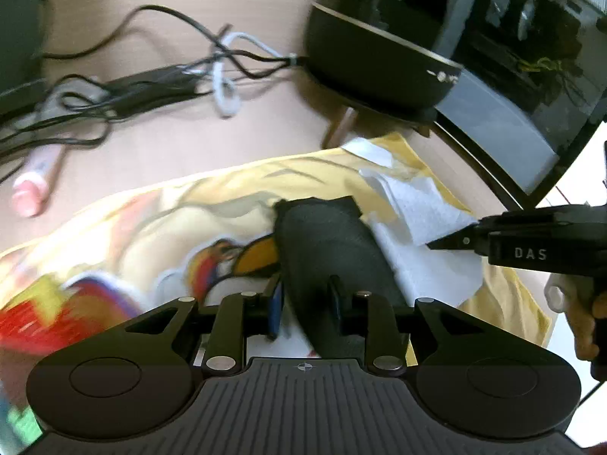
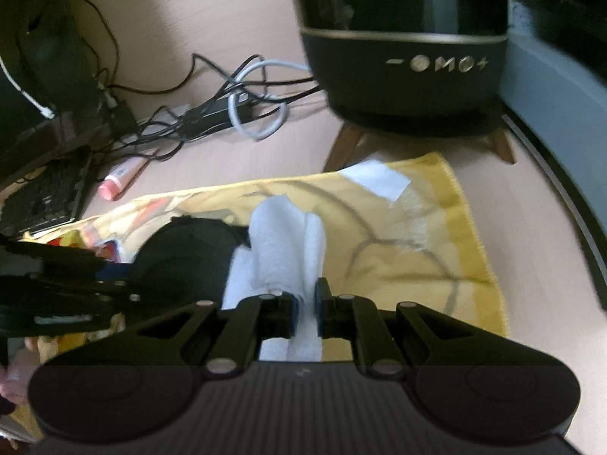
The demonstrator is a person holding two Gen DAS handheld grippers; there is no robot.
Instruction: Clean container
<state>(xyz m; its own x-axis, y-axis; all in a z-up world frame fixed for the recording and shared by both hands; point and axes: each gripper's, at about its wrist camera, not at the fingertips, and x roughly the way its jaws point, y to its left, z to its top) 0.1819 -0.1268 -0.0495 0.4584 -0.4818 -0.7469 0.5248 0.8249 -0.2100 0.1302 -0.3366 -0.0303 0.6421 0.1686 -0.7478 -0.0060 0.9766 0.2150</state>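
Left gripper point(image 1: 305, 305): jaws closed on the dark container point(image 1: 326, 242), held over the yellow towel point(image 2: 409, 235). Right gripper point(image 2: 304, 313): jaws pinch a white wipe point(image 2: 284, 242), touching the container's end. The towel lies on a pale wood bench point(image 2: 235, 7). Behind it: black speaker point(image 2: 406, 57) on wooden legs, tangled cables point(image 2: 212, 110), pink tube point(image 2: 117, 182), keyboard point(image 2: 45, 197) at left.

I count two grippers, left gripper point(image 1: 305, 303) and right gripper point(image 2: 305, 313), one dark container point(image 1: 326, 242), one white tissue point(image 2: 280, 242), one yellow towel point(image 2: 417, 227), one black speaker point(image 2: 406, 38), one pink tube point(image 2: 117, 180).
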